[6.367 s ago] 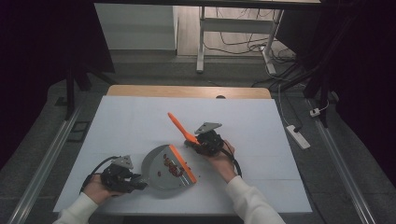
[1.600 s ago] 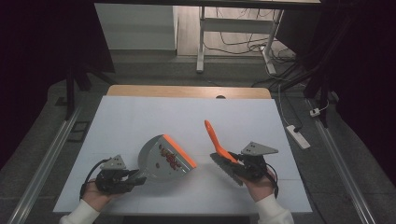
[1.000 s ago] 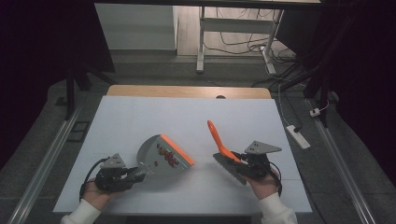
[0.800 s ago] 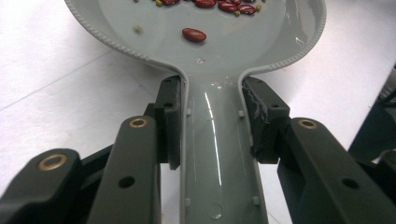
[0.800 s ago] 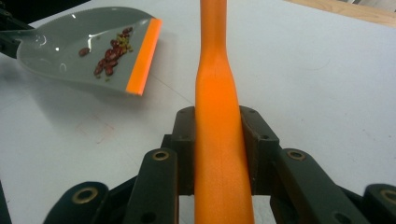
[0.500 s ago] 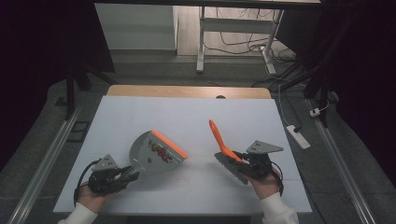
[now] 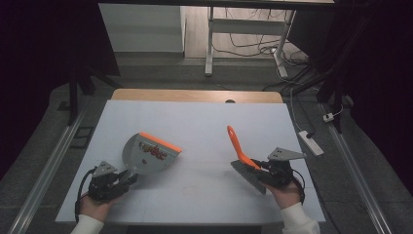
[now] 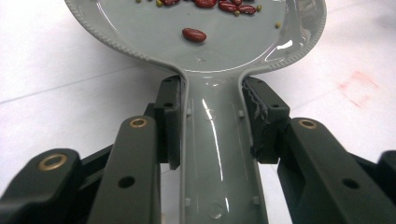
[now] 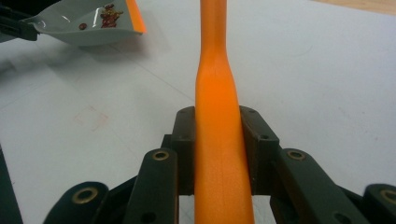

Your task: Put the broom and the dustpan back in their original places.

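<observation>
Over the white counter (image 7: 204,122) my left gripper (image 7: 127,178) jaws clamp the bean-laden dustpan (image 7: 151,153) handle, its orange lip facing right toward the brush (image 7: 242,153) clamped in my right gripper (image 7: 258,165).

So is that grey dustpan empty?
No: the left gripper view shows red beans and a few small greenish grains lying in the grey dustpan.

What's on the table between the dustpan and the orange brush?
Nothing: bare white table lies between the dustpan and the brush, seen in the high view.
</observation>
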Demonstrator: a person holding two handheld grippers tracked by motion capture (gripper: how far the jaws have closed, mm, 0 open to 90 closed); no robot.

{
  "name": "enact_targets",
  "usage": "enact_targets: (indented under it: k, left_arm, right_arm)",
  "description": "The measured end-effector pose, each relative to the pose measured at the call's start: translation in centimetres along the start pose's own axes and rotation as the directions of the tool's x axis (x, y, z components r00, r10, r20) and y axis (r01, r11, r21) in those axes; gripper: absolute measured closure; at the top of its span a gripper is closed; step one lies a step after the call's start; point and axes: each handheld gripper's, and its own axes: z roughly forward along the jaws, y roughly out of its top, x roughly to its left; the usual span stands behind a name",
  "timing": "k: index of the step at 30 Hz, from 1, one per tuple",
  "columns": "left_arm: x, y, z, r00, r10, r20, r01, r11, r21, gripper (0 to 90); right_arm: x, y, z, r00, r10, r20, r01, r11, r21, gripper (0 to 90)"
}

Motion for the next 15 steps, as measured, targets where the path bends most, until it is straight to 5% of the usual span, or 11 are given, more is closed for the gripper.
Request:
enact_targets:
  k: [6,15]
  left_arm:
    - [0.15,-0.60,0.12,0.9937,-0.081,-0.077,0.080,0.9967,-0.016,62.0]
    - [-0.43,-0.88,0.95,0.9735,-0.171,-0.152,0.165,0.9851,-0.048,61.9]
  right_arm:
    - [-0.08,-0.17,-0.11,0.9998,0.001,-0.021,-0.001,1.000,0.004,69.8]
    - [-0.22,-0.58,-0.39,0.9993,0.018,-0.034,-0.018,1.000,0.022,69.8]
